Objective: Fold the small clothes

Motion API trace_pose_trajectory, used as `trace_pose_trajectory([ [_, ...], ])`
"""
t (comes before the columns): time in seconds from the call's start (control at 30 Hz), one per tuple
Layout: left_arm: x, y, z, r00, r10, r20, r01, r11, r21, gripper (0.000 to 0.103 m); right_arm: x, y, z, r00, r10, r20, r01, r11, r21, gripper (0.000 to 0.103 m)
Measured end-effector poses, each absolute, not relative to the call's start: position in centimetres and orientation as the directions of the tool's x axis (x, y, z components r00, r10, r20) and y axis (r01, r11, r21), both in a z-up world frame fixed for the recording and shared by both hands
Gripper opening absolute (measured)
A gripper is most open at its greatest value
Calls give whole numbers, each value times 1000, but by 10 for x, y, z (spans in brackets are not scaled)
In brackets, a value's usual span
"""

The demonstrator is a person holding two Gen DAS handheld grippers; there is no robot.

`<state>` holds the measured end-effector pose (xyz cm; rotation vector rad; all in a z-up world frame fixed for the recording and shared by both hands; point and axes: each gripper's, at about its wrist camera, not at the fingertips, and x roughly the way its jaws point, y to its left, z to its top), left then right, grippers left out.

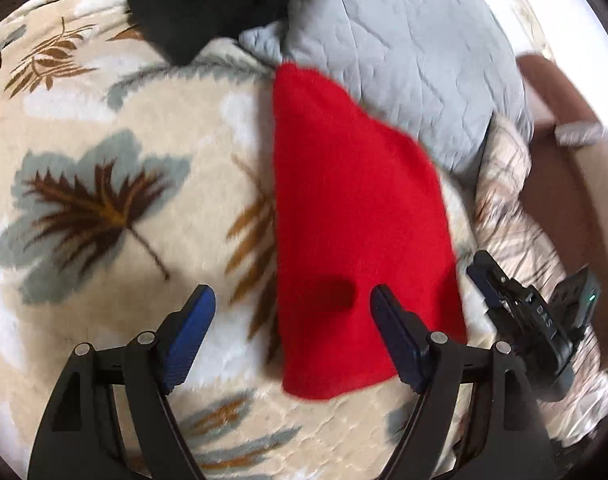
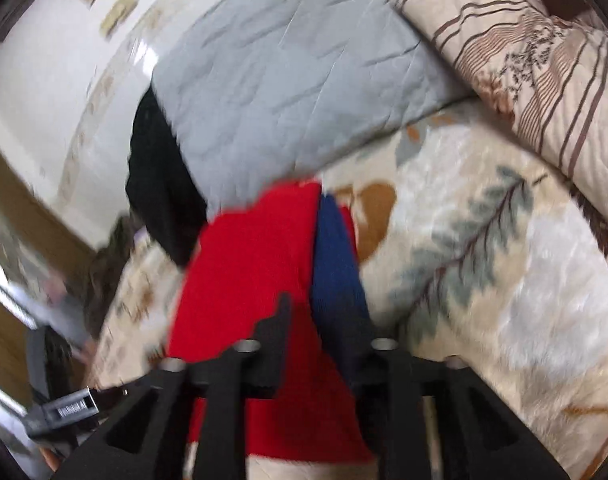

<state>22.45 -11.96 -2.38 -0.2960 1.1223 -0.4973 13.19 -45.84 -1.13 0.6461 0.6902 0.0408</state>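
We keep the left hand-held gripper (image 1: 292, 304) wide open, empty, over the red garment's (image 1: 356, 216) near-left edge on the leaf-print bed blanket (image 1: 104, 208). The garment's long axis runs away from us, narrow end toward the grey pillow (image 1: 404, 52). Right hand-held gripper (image 2: 310, 264): jaws part-open, cloth between, not visibly pinched. Recommend re-gripping near corners, w/ edges aligned.

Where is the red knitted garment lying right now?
The red knitted garment lies flat on the cream leaf-patterned blanket, its far end touching the grey quilted pillow; in the left wrist view it sits right of centre.
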Motion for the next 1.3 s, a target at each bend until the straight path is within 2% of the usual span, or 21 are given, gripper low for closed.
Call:
trace_pose_trajectory([
  [0.07,241,-122,-23,327,-532,-781,204,847,-491,80,145,-462,-9,777,257,-574,178,786,593,53],
  [0.1,249,-124,-25,314,-544,-778,195,839,-508,80,154,-461,-11,768,271,-580,169,788,592,60],
  [0.27,278,-139,-41,233,-611,-757,152,792,-592,80,192,-448,-29,692,273,-669,179,832,525,61],
  [0.33,285,-144,-49,211,-617,-758,140,787,-601,80,199,-447,-38,668,259,-698,187,849,494,66],
  [0.37,288,-147,-55,198,-626,-754,130,780,-612,81,204,-448,-43,658,264,-705,185,851,492,71],
  [0.4,289,-148,-58,188,-638,-747,120,770,-627,81,207,-450,-48,648,285,-707,181,843,506,76],
  [0.57,295,-153,-71,163,-686,-709,73,725,-685,81,211,-465,-70,638,448,-626,131,738,662,79],
  [0.63,294,-154,-71,166,-689,-705,68,721,-689,80,210,-462,-71,627,480,-614,103,730,676,71],
  [0.7,292,-156,-67,182,-673,-717,81,737,-671,67,209,-457,-69,626,475,-618,85,746,660,48],
  [0.8,284,-159,-52,231,-625,-746,130,779,-613,54,204,-447,-59,656,433,-618,64,785,617,39],
  [1.0,258,-156,-22,318,-562,-764,213,827,-520,50,181,-431,-37,710,373,-597,61,812,580,35],
  [1.3,197,-84,-2,347,-536,-770,224,844,-487,50,119,-372,-20,702,449,-553,-5,779,627,35],
])
